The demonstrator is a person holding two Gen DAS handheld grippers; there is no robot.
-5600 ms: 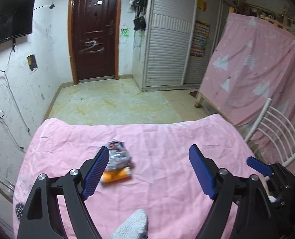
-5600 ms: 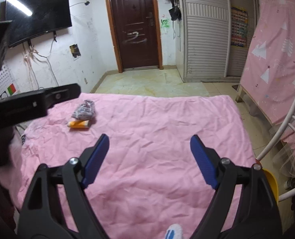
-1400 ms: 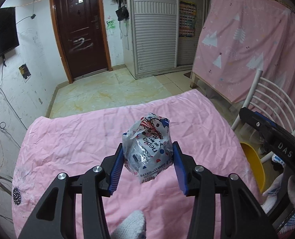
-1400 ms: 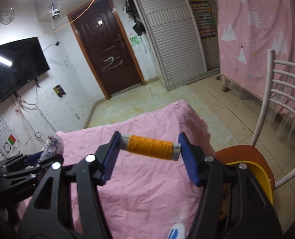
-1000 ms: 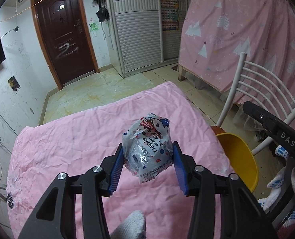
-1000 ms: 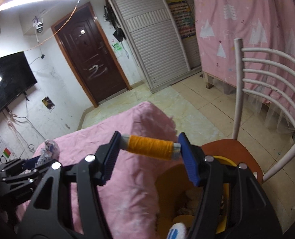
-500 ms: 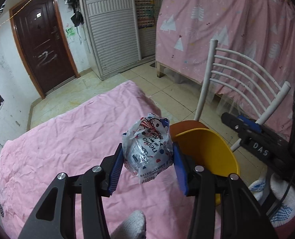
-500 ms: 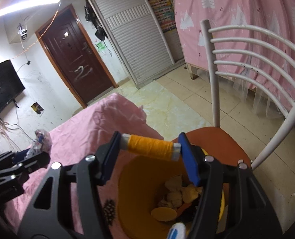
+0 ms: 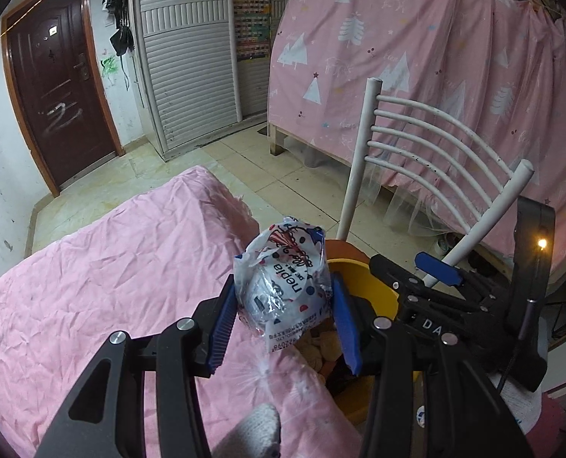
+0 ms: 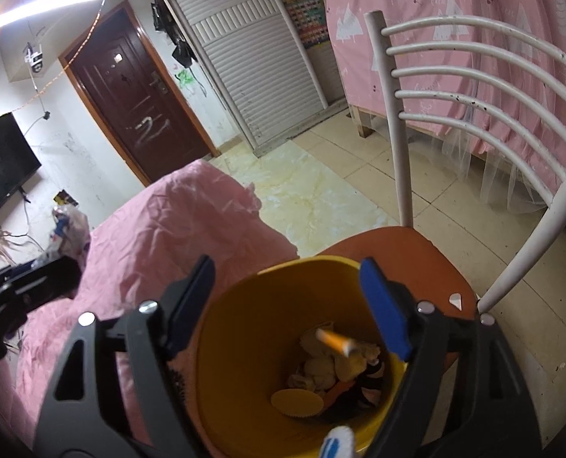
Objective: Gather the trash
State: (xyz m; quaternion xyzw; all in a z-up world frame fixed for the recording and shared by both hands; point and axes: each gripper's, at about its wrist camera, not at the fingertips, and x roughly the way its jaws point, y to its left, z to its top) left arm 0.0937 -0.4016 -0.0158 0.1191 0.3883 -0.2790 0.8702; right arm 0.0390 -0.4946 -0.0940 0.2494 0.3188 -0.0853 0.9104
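Note:
My left gripper (image 9: 283, 305) is shut on a crumpled white plastic wrapper (image 9: 283, 286) with red and blue print, held just left of and above the yellow bin (image 9: 374, 278). The right gripper (image 10: 286, 267) hangs over the bin's (image 10: 237, 320) mouth with its jaws opening and nothing between them. An orange tube (image 10: 334, 341) lies loose inside the bin, on top of crumpled trash. In the left wrist view, one of the right gripper's blue fingers (image 9: 435, 273) shows above the bin's far side. In the right wrist view, the wrapper (image 10: 69, 225) is at far left.
The bin stands on the orange seat (image 10: 397, 252) of a chair with a white barred back (image 9: 416, 141), close against the edge of a bed with a pink sheet (image 9: 111, 267). Tiled floor, a pink curtain (image 9: 435, 76), a shuttered wardrobe and a dark door lie beyond.
Both grippers swung from over the bed to the bin. The right jaws spread and the orange tube dropped out into the bin. The left still holds the wrapper.

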